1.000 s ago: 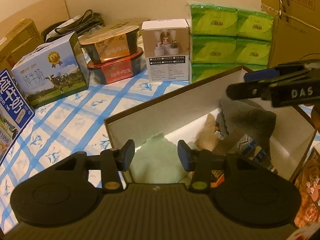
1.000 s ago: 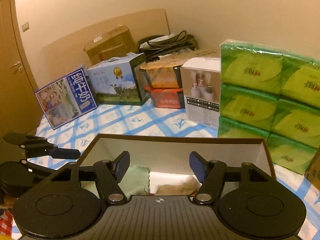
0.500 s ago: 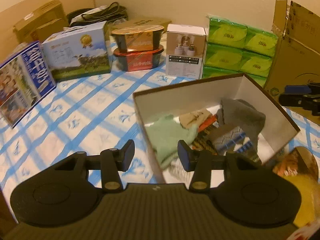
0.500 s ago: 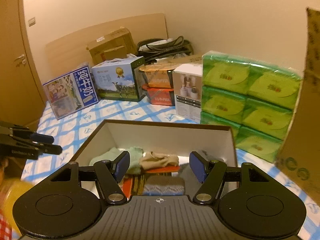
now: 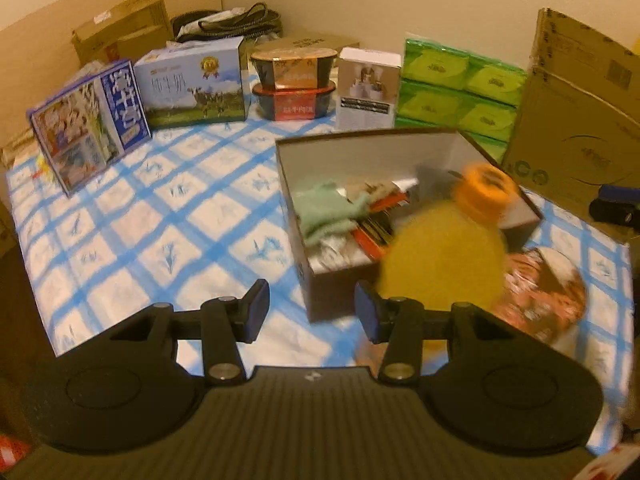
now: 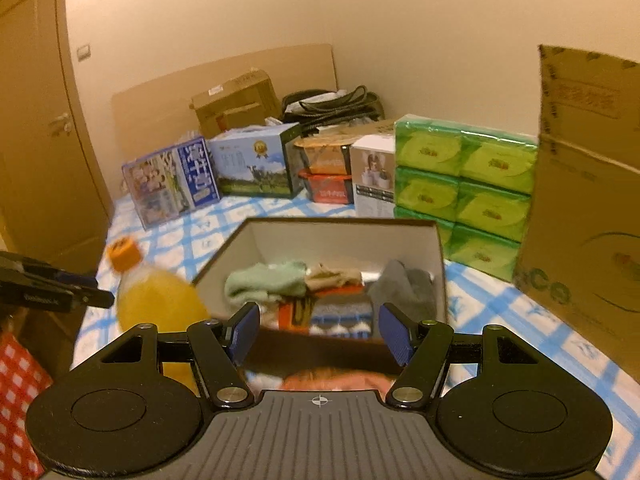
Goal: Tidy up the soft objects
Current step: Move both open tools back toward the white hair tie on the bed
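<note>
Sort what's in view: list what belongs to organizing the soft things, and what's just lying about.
Job:
box
green cloth
tan cloth
grey cloth

Lying about:
juice bottle
tissue packs
milk cartons
noodle bowls
white carton
cardboard box

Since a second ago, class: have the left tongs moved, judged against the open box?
Yes. The left tongs have pulled back and to the left of the box; they hung over its near wall, now they are over the tablecloth.
</note>
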{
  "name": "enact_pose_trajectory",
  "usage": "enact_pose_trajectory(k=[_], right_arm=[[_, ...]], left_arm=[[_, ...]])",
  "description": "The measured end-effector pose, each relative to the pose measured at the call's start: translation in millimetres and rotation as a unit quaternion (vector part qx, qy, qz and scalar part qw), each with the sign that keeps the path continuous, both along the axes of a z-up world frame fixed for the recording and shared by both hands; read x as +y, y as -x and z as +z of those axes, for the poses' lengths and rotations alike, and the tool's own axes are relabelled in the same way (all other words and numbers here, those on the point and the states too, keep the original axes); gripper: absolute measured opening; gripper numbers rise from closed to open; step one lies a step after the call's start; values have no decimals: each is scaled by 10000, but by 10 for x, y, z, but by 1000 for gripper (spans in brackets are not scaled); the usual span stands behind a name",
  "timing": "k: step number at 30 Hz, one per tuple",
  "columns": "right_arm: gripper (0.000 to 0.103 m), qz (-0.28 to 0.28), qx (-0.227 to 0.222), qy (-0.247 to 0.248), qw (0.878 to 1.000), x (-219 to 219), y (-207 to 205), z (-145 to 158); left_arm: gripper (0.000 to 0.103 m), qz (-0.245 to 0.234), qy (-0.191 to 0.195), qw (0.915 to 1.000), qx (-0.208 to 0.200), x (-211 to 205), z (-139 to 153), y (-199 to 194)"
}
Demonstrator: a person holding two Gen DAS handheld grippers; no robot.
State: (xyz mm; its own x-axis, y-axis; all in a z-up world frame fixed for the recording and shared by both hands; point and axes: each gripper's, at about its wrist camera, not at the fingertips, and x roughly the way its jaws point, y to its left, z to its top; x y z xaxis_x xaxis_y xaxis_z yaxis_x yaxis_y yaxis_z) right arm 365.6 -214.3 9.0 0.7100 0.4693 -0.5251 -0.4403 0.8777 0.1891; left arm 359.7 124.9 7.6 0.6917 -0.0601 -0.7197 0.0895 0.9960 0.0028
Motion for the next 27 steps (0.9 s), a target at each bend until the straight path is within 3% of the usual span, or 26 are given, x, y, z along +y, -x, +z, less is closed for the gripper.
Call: enact_pose_trajectory(k=[3,13,27], right_arm=[[66,-13,14,24,10000,-48,285,-8],[66,-176,132,-156,9996,-155,1066,-106],[66,-317,477,-302,9979,-253,1741,-320]], left_arm=[[44,14,179,9998,36,-67,8,288],[44,-26,215,9997,-100,-419,9,1156],[46,-91,151,9998,-47,-707,-180,1829]])
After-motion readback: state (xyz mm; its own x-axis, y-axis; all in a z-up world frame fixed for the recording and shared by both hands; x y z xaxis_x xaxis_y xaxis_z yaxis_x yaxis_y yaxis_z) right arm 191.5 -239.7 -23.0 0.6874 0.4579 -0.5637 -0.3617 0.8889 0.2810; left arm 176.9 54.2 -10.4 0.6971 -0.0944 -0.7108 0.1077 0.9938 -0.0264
